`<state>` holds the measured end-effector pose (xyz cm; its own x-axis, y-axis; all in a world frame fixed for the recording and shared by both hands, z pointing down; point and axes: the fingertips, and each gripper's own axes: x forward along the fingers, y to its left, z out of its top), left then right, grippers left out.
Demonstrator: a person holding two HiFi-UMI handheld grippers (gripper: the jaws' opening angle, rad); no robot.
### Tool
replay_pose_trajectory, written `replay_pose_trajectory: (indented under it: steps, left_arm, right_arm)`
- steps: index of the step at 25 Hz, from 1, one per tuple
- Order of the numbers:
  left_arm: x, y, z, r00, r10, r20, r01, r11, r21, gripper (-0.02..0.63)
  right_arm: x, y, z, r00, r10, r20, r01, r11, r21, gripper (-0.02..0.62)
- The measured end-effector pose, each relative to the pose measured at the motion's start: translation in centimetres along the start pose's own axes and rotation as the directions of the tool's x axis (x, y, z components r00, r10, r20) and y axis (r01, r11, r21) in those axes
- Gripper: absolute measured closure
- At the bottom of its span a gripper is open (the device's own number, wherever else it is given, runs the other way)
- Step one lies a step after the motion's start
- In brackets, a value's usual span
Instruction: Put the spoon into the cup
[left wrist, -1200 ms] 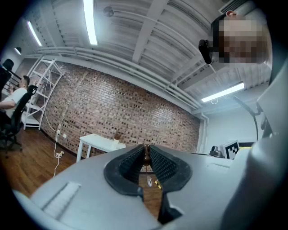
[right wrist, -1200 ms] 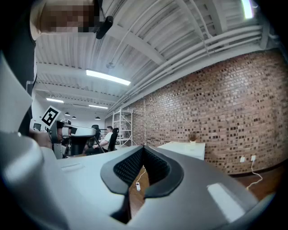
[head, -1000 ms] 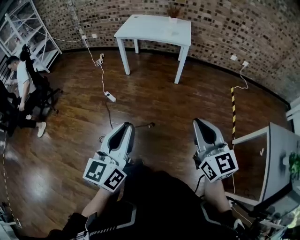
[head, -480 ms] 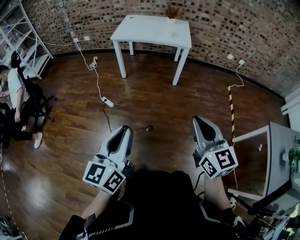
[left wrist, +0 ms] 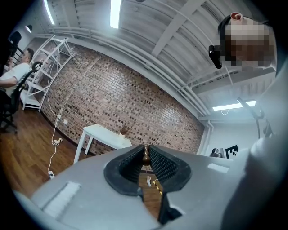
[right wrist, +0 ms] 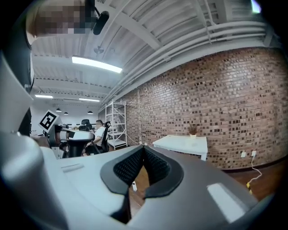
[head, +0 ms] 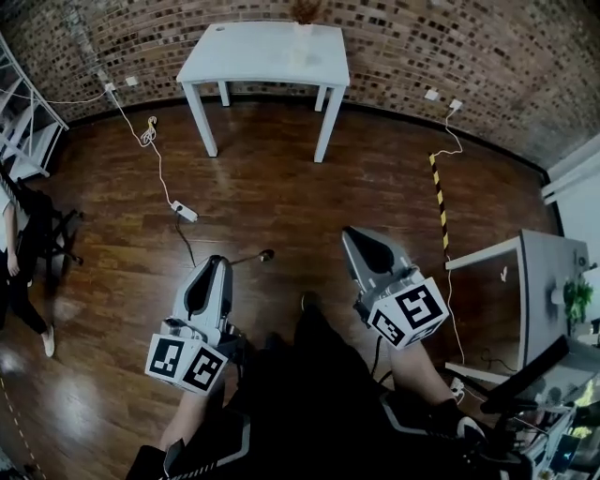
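— What lies ahead?
— Open floor (head: pixel 281 197) up to the table (head: pixel 265 52) at 12 o'clock, with a gap between its legs.
— And the sides?
— A cable (head: pixel 157 164) and power strip (head: pixel 185 212) lie at 10 o'clock, and a person (head: pixel 21 272) is at 9. A desk (head: pixel 548 281) stands at 3 o'clock, near the right gripper (head: pixel 361 239).

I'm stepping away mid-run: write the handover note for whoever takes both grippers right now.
Left gripper: shut on the spoon, whose end sticks out past the jaw tips.
Right gripper: jaws together, nothing between them.
Both are over the wooden floor, short of the white table by the brick wall.
A small plant stands on that table; the cup cannot be made out from here.
Done: spoon in hand. Left: reach the table, find the cup, put the spoon in it.
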<state>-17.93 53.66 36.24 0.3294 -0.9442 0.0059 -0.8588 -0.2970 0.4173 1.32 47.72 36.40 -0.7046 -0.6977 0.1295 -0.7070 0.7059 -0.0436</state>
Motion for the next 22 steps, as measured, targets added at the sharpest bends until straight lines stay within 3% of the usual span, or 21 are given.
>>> replay_pose_trajectory:
  steps: [3, 7, 15, 22]
  left_arm:
    - [2.3, 0.7, 1.1, 1.0, 0.019, 0.009, -0.02, 1.0, 0.007, 0.571]
    - [6.2, -0.2, 2.9, 1.0, 0.012, 0.026, -0.014, 0.997, 0.076, 0.571]
    - [13.4, 0.2, 2.8, 0.999, 0.032, 0.017, -0.034, 0.997, 0.069, 0.571]
    - [19.4, 1.0, 3.7, 0.996, 0.061, 0.06, -0.066, 0.993, 0.094, 0.571]
  right_arm:
    - [2.3, -1.7, 0.9, 1.0, 0.012, 0.017, -0.011, 1.0, -0.012, 0.589]
    - [4.4, -4.8, 1.5, 0.999, 0.041, 0.025, -0.042, 0.999, 0.004, 0.589]
    - [8.3, -11.0, 2.5, 0.997, 0.06, 0.038, -0.06, 0.998, 0.005, 0.589]
    - [10.9, -15.9, 3.2, 0.993, 0.109, 0.048, -0.109, 0.994, -0.002, 0.589]
